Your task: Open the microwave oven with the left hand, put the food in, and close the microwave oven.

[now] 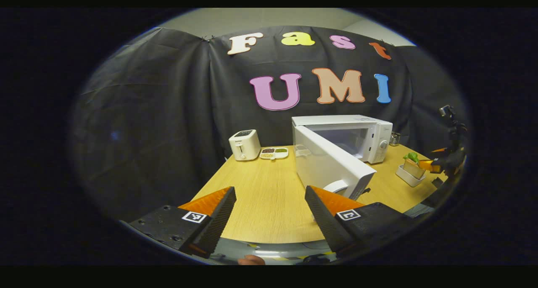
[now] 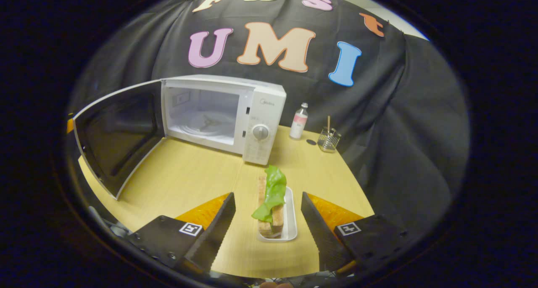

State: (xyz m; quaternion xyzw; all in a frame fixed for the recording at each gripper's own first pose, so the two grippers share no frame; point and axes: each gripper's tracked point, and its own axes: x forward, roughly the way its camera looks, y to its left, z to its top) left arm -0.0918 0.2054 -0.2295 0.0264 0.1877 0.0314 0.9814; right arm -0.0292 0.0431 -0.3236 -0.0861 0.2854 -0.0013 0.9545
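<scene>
Open microwave (image 2: 222, 113), sandwich tray (image 2: 290, 220) between spread fingers (image 2: 218, 225)

Wood table (image 1: 269, 195) w/ black cloth wall (image 1: 168, 94) behind.

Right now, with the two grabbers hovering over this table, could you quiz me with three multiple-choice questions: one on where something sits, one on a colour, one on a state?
1. Where is the small tray with the sandwich?
A. inside the microwave
B. on the table between the right gripper's fingers
C. on top of the toaster

2. What colour is the leaf on the sandwich?
A. green
B. red
C. purple

3. How is the microwave door?
A. shut
B. removed
C. swung wide open

Answers: 1 B, the tray lies on the table in the right gripper gap. 2 A, the leaf is green. 3 C, the microwave cavity is exposed.
</scene>
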